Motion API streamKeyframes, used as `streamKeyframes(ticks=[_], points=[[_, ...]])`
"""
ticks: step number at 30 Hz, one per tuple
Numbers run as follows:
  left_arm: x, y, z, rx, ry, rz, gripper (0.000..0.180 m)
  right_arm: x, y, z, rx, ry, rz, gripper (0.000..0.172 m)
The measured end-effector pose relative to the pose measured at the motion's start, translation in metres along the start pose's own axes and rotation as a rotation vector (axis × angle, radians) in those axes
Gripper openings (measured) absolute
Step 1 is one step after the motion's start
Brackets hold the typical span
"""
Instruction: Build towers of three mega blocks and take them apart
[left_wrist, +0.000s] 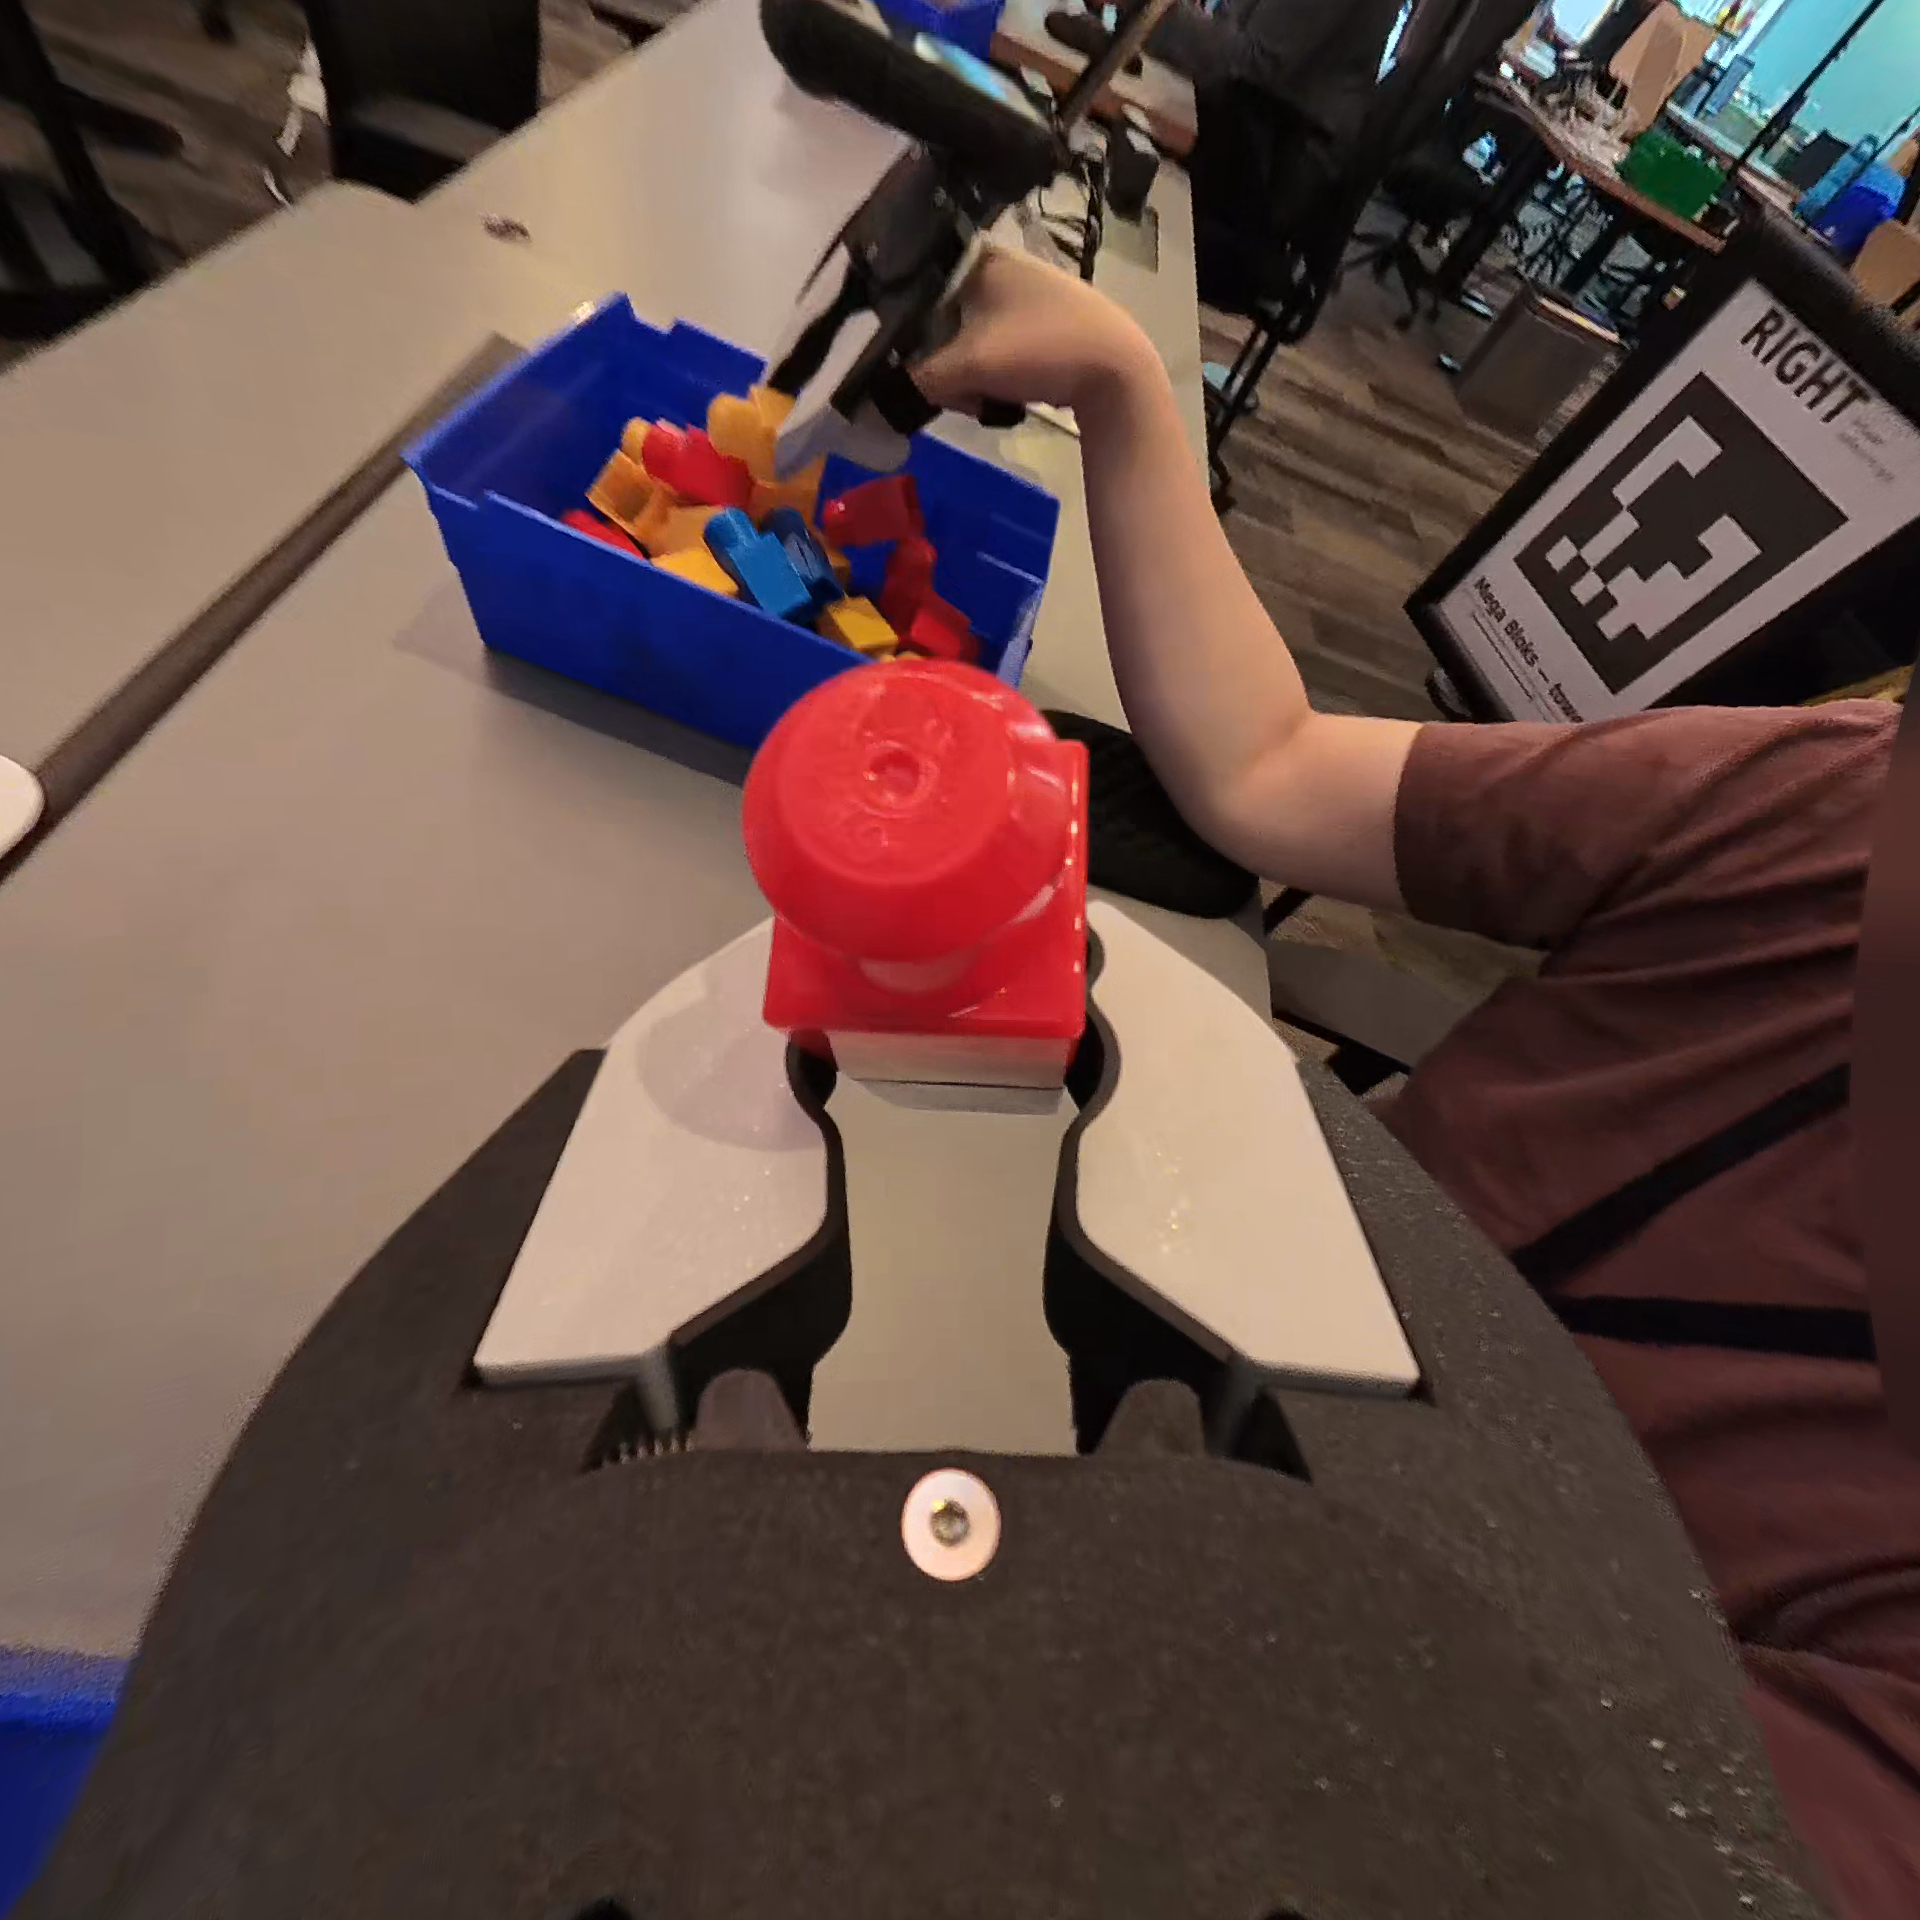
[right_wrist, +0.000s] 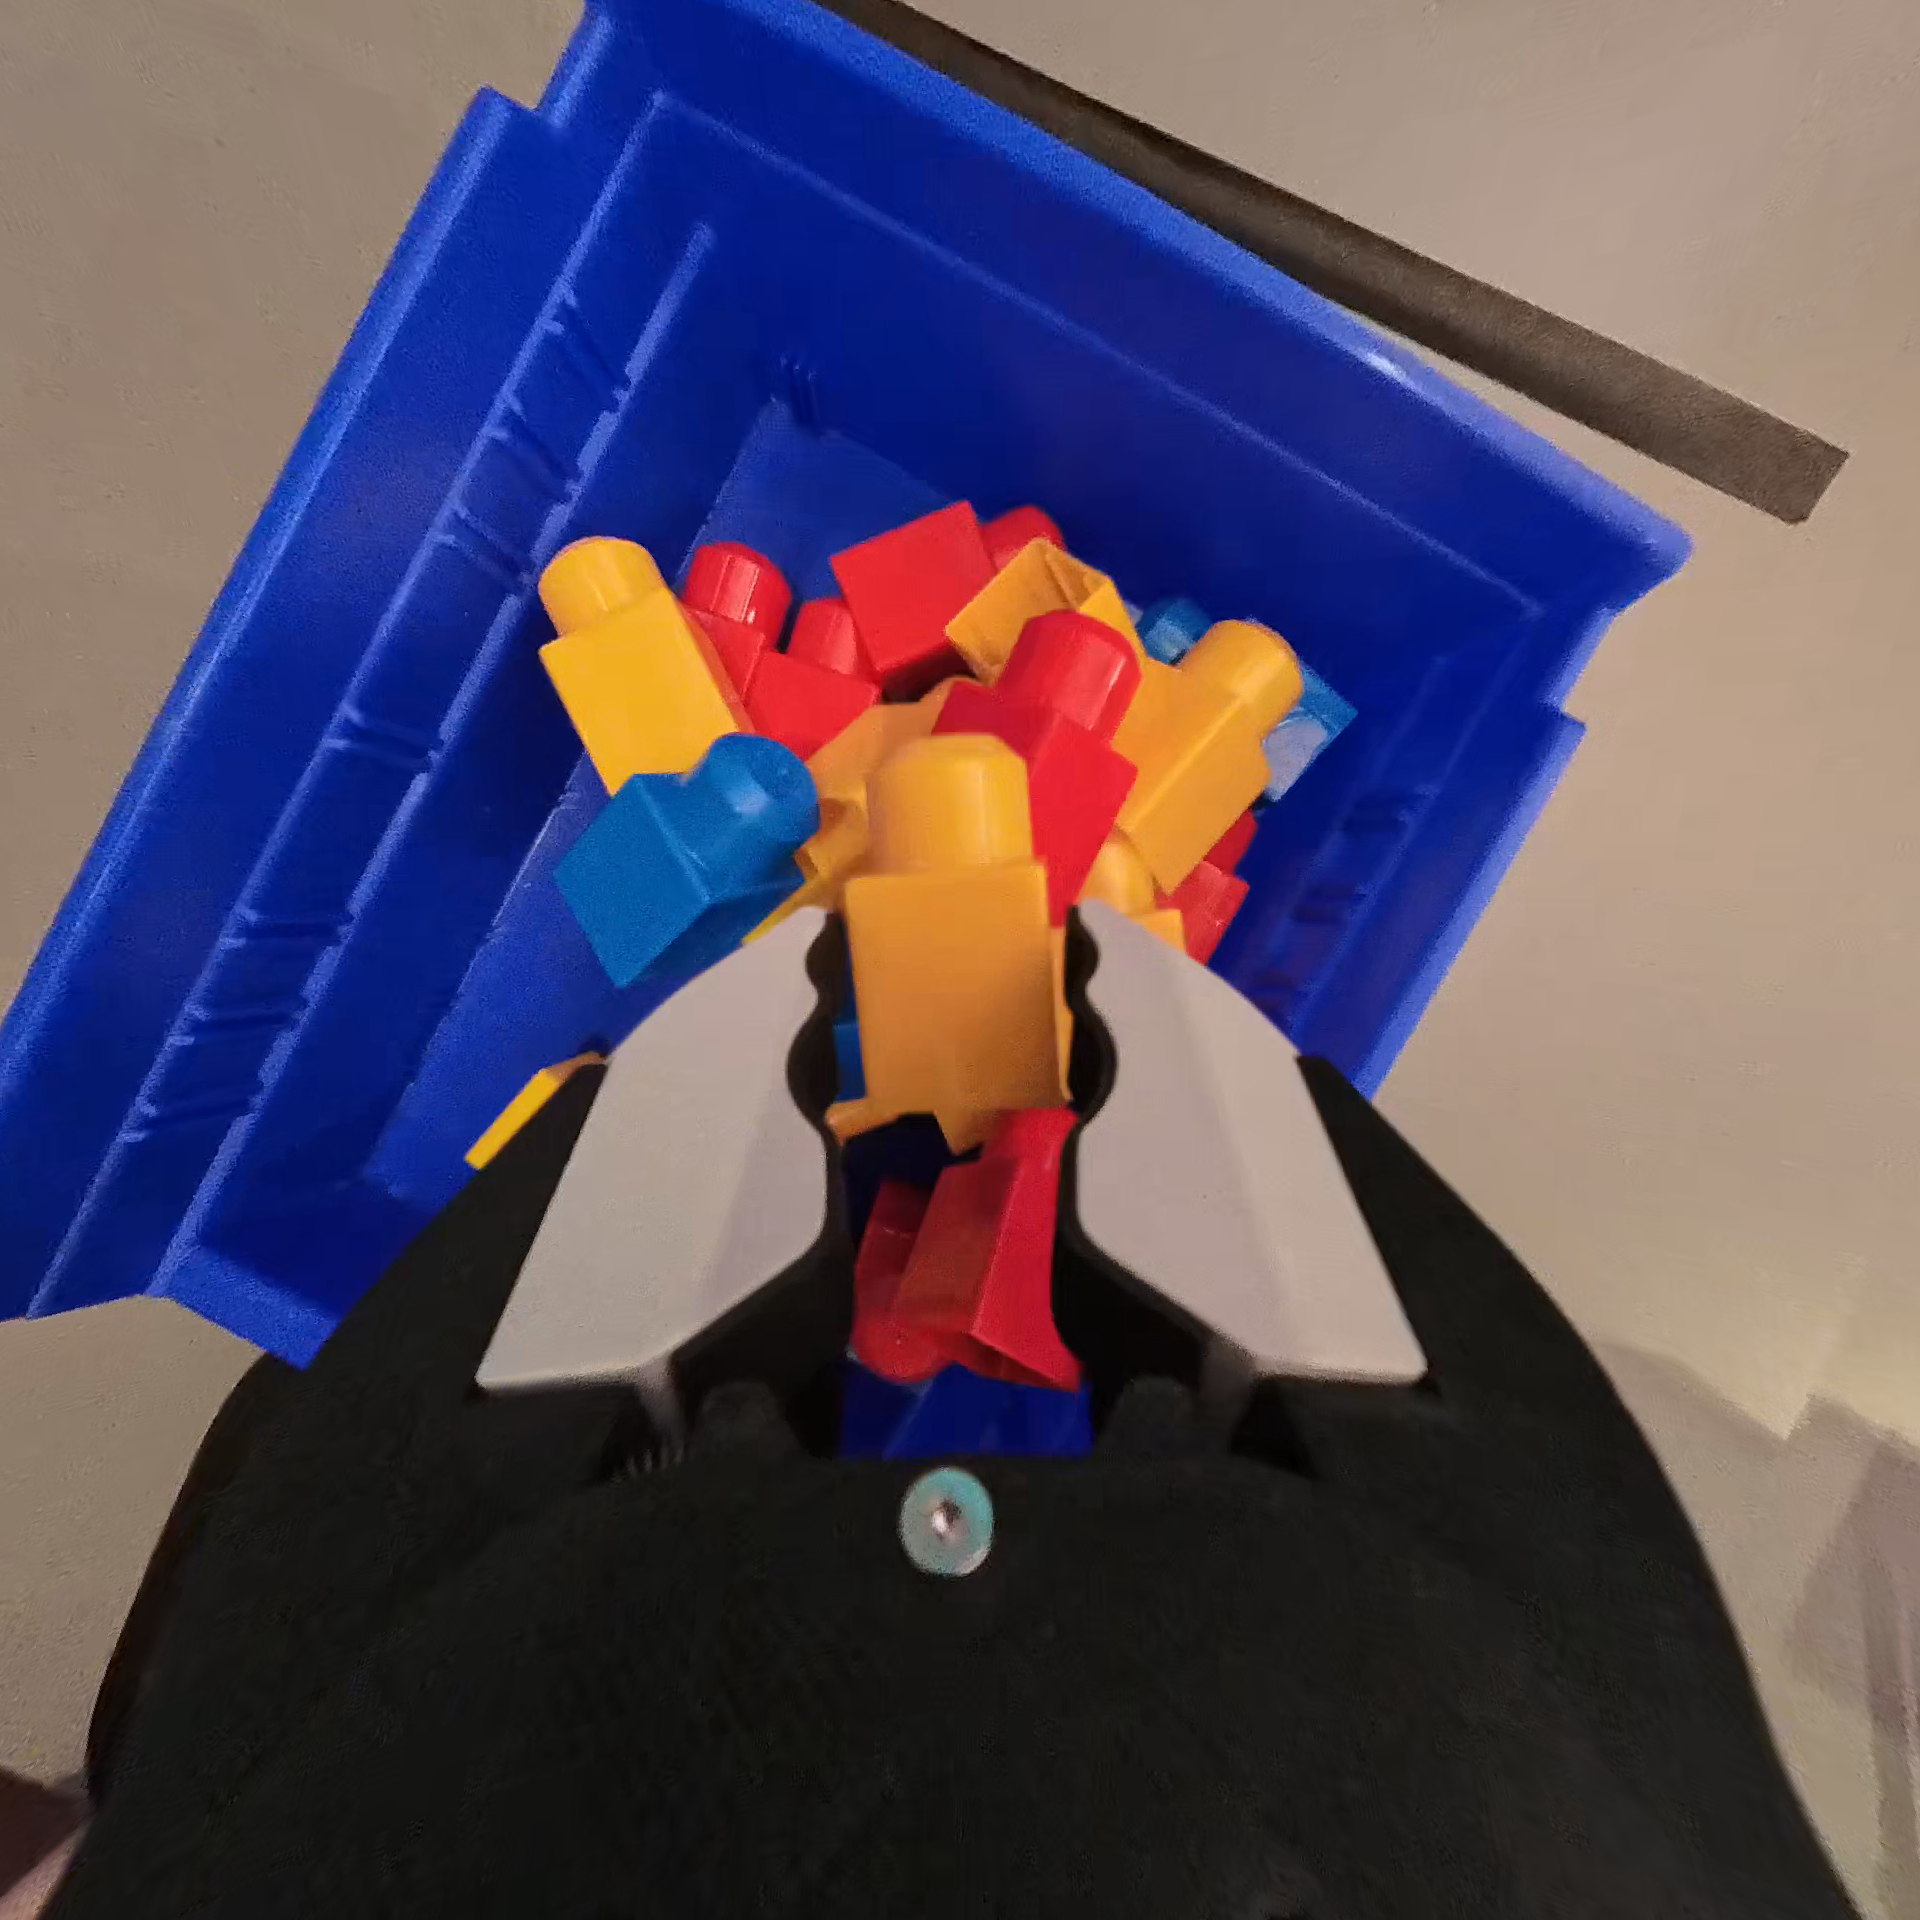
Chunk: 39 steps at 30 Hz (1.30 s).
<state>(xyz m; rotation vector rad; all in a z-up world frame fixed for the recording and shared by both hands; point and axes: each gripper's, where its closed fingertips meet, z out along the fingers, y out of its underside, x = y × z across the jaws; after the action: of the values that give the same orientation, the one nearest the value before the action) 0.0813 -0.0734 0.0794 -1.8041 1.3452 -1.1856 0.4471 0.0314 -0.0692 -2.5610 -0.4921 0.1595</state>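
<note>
My left gripper (left_wrist: 925, 997) is shut on a red mega block (left_wrist: 914, 831), held above the grey table (left_wrist: 312, 935) with its stud towards the camera. A blue bin (left_wrist: 623, 613) with several red, yellow and blue blocks stands farther off on the table. My right gripper (left_wrist: 831, 416) hangs over that bin. In the right wrist view, the right gripper (right_wrist: 951, 966) is shut on a yellow block (right_wrist: 956, 935), stud pointing away, above the pile in the bin (right_wrist: 416, 727). A blue block (right_wrist: 675, 852) lies just left of it.
A person's bare arm (left_wrist: 1174, 623) reaches across to the bin. A black object (left_wrist: 1143, 831) lies on the table behind the red block. A sign with a black-and-white marker (left_wrist: 1683, 520) stands at the right. A dark strip (right_wrist: 1455, 332) runs along the table beyond the bin.
</note>
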Motion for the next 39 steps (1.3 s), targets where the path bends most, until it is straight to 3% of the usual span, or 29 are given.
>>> streamKeyframes(ticks=[1,3,5,7,9,12,16,19,23,25,30,32,34,36,39], points=[[0.0,0.002,0.004,-0.015,0.008,-0.006,0.042,-0.001,-0.005,-0.001,0.014,0.01,-0.005,0.055],[0.001,0.004,0.012,-0.036,0.023,-0.007,0.042,-0.018,-0.035,-0.017,0.139,0.011,-0.05,0.056],[0.002,0.012,0.022,-0.091,0.026,0.0,0.042,-0.07,-0.08,-0.045,0.355,-0.098,-0.136,0.054],[0.003,0.018,0.034,-0.138,0.029,0.017,0.042,-0.151,-0.125,-0.087,0.639,-0.335,-0.228,0.053],[0.006,0.024,0.045,-0.182,0.049,0.018,0.042,-0.236,-0.142,-0.125,0.836,-0.666,-0.287,0.053],[0.007,0.033,0.058,-0.242,0.055,0.019,0.042,-0.316,-0.136,-0.124,0.791,-0.899,-0.337,0.06],[0.007,0.04,0.069,-0.286,0.07,0.01,0.042,-0.356,-0.113,-0.093,0.6,-0.993,-0.413,0.066],[0.003,0.041,0.073,-0.293,0.063,0.012,0.042,-0.373,-0.099,-0.086,0.5,-1.096,-0.456,0.037],[0.0,0.023,0.075,-0.175,0.099,-0.062,0.048,-0.358,-0.112,-0.094,0.582,-1.083,-0.394,0.036],[-0.001,0.018,0.077,-0.14,0.131,-0.102,0.041,-0.35,-0.117,-0.099,0.61,-1.092,-0.355,0.036],[-0.006,0.015,0.085,-0.12,0.106,-0.08,0.041,-0.338,-0.127,-0.105,0.655,-1.083,-0.285,0.037],[-0.006,0.043,0.091,-0.28,0.096,-0.042,0.041,-0.303,-0.146,-0.117,0.775,-1.058,-0.146,0.036],[0.002,0.037,0.098,-0.247,0.136,-0.049,0.041,-0.255,-0.151,-0.123,0.818,-1.031,-0.061,0.036],[0.012,0.029,0.097,-0.211,0.202,-0.076,0.041,-0.205,-0.134,-0.103,0.688,-0.877,-0.084,0.037],[0.009,0.024,0.09,-0.175,0.204,-0.093,0.041,-0.082,-0.104,-0.059,0.54,-0.199,-0.12,0.037]])
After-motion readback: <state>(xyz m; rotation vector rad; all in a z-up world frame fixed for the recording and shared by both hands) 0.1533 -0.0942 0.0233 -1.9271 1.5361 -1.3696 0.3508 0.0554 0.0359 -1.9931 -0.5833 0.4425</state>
